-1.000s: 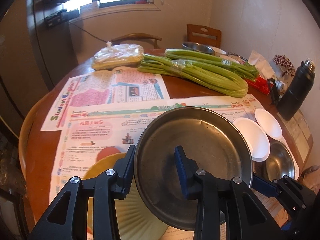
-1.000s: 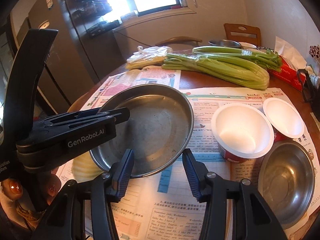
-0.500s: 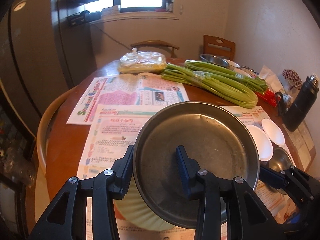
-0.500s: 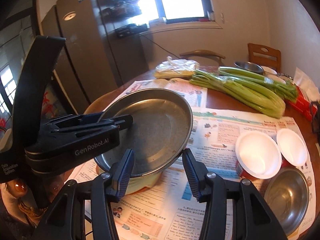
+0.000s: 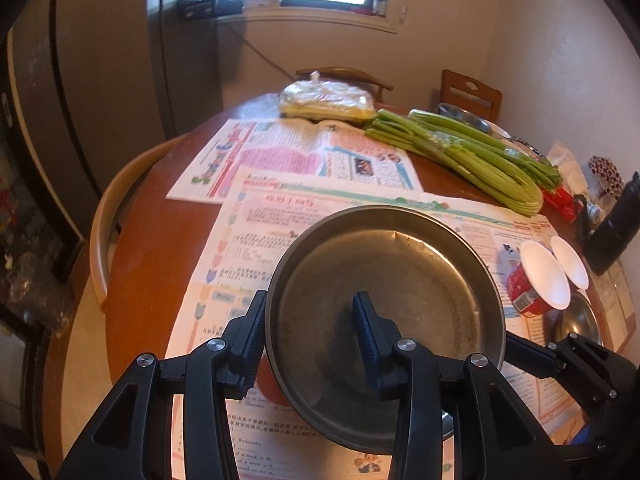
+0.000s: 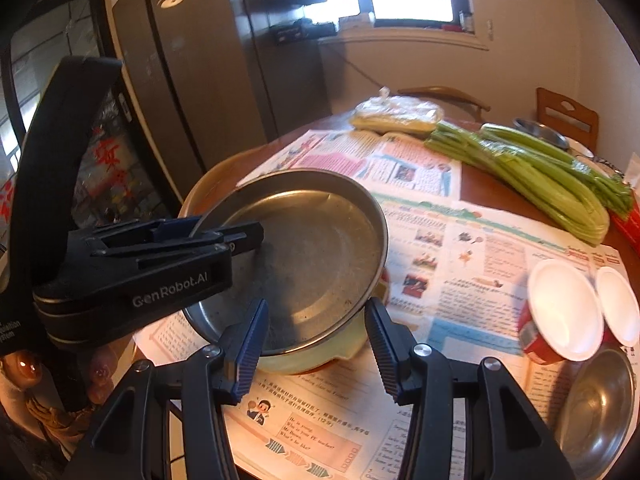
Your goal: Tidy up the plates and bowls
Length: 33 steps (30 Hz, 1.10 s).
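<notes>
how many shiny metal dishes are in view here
3. A large round steel plate clamped in the left gripper, above a pale yellow plate; a small steel bowl near the white cups; another steel bowl far behind the celery. More may be hidden.

Yellow dish (image 6: 320,354) mostly hidden under steel pan (image 6: 312,256).

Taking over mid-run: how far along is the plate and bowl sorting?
Early. Nothing looks stacked yet. In hand: the left claw grips the rim of the steel pan, lifted over the yellow plate. The right claw is open and empty. Left: two white bowls and the small steel bowl sit separately on the newspaper.
</notes>
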{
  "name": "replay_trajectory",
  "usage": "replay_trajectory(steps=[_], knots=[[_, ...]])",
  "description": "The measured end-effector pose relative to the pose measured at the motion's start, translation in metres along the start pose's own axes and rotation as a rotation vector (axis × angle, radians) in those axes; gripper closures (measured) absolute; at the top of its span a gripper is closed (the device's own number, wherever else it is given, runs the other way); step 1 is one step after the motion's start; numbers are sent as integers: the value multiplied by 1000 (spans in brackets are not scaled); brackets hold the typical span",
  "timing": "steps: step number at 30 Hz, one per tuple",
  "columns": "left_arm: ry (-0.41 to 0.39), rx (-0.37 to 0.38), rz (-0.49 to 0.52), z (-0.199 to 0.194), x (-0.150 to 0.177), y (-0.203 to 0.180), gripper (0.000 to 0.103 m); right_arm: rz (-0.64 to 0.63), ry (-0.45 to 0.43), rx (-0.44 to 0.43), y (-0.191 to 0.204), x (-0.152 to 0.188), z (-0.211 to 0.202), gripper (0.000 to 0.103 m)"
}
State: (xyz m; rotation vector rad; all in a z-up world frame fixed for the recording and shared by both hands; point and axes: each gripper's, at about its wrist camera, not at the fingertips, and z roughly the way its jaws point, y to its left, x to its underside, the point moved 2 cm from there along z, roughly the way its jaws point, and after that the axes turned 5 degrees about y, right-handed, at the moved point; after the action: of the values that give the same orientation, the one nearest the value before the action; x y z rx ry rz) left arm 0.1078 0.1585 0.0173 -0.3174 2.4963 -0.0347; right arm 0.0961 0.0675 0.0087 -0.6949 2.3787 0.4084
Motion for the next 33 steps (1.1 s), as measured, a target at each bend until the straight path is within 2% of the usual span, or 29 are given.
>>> replay_trajectory(steps=[12, 25, 33], knots=[[46, 16, -32, 28, 7, 15, 61, -20, 97, 4, 7, 6, 39, 52], [77, 26, -43, 44, 8, 22, 61, -32, 134, 35, 8, 4, 57, 52], [83, 36, -36, 47, 8, 20, 61, -72, 144, 93, 12, 6, 64, 52]])
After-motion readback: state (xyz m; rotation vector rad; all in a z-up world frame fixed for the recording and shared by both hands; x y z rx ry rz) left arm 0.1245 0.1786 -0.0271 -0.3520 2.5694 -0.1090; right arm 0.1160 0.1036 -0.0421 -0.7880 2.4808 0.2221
